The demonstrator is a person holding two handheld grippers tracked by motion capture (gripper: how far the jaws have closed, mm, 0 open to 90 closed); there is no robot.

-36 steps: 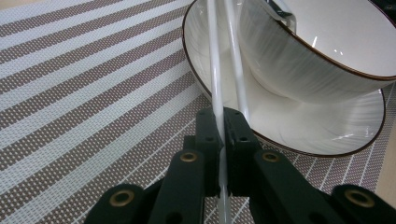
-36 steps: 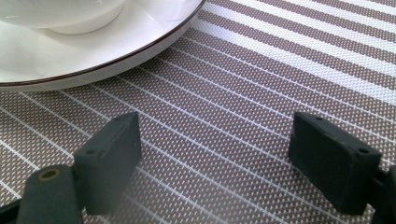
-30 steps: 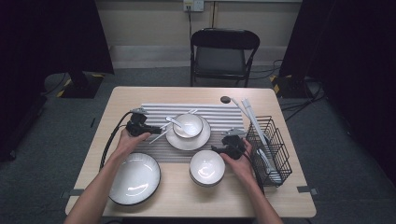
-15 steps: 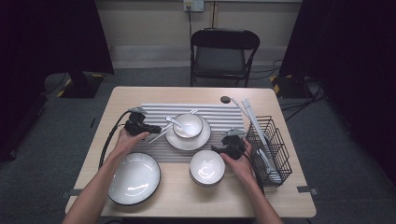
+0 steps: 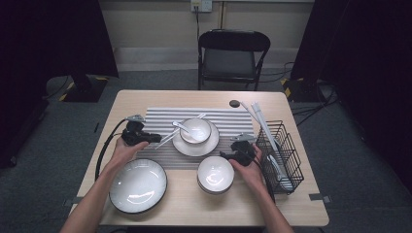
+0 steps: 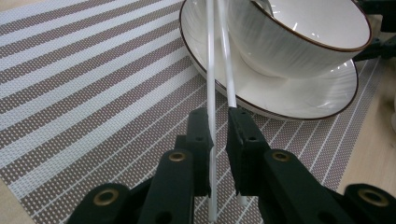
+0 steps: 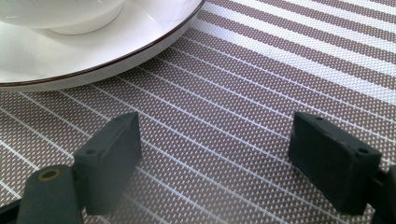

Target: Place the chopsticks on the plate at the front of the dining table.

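Observation:
Two white chopsticks (image 6: 211,70) lean from the striped mat (image 6: 84,84) up onto the rim of a white saucer (image 6: 289,98) that carries a bowl (image 6: 299,37). My left gripper (image 6: 219,121) straddles their lower ends. Its jaws have just been opening and now stand a little apart, with both sticks loose between them. From above, the left gripper (image 5: 156,140) sits left of the saucer (image 5: 197,144), and a spoon (image 5: 180,127) rests in the bowl (image 5: 197,128). My right gripper (image 7: 215,135) is wide open over the mat with nothing between its jaws, right of a small bowl (image 5: 215,174).
A large white plate (image 5: 138,187) lies at the front left. At the table's right edge stands a black wire basket (image 5: 282,155) with long white utensils leaning in it. A small dark disc (image 5: 234,103) lies at the back. A folding chair (image 5: 228,58) stands behind the table.
My left hand has drawn back a little to the left, away from the saucer. The chopsticks stay leaning on the rim. The right hand has not moved.

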